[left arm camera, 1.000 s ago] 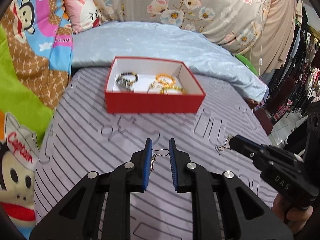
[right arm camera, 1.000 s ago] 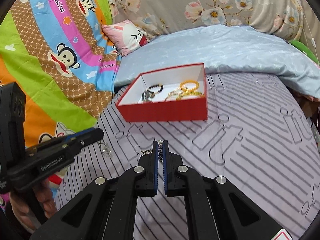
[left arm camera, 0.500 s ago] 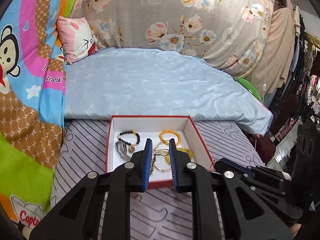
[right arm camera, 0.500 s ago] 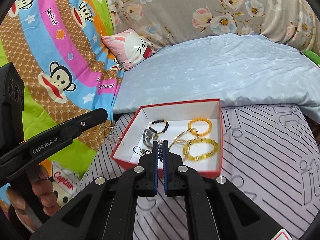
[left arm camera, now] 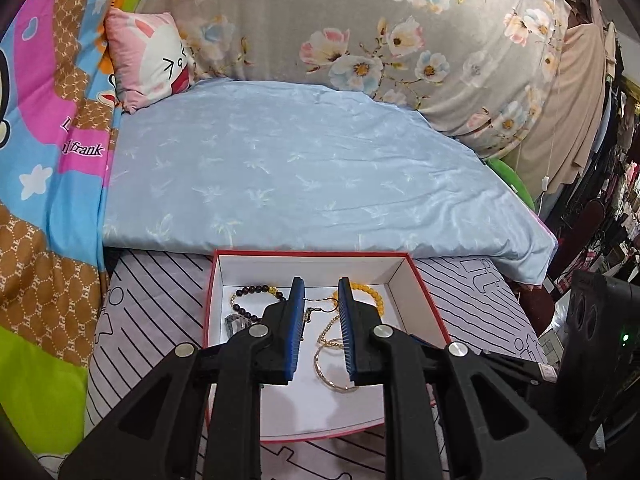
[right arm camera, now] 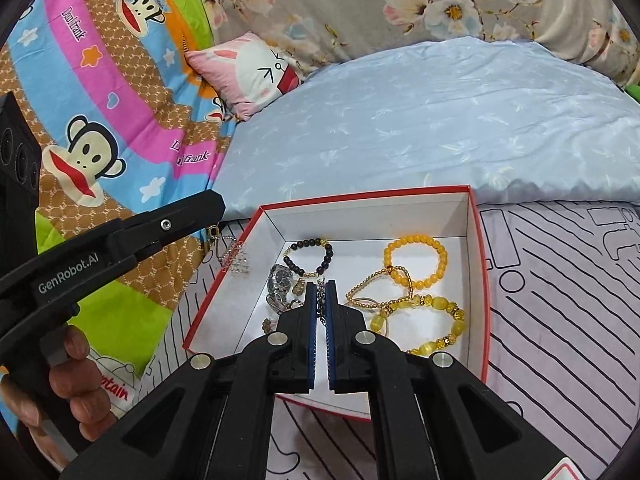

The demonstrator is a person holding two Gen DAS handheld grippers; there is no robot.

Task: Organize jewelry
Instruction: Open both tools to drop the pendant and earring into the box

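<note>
Bracelets already boxed; both claws each pinch an earring above the red box, drops remaining.

Left claw, earring, red box

- The bed is covered in a pale lilac sheet with dark stripes and outline shapes.
- A red box with a white inside sits on that sheet.
- A light blue quilt lies behind the box; its edge seems to touch the box's far wall.
- A pink rabbit pillow rests at the quilt's far left corner.
</note>
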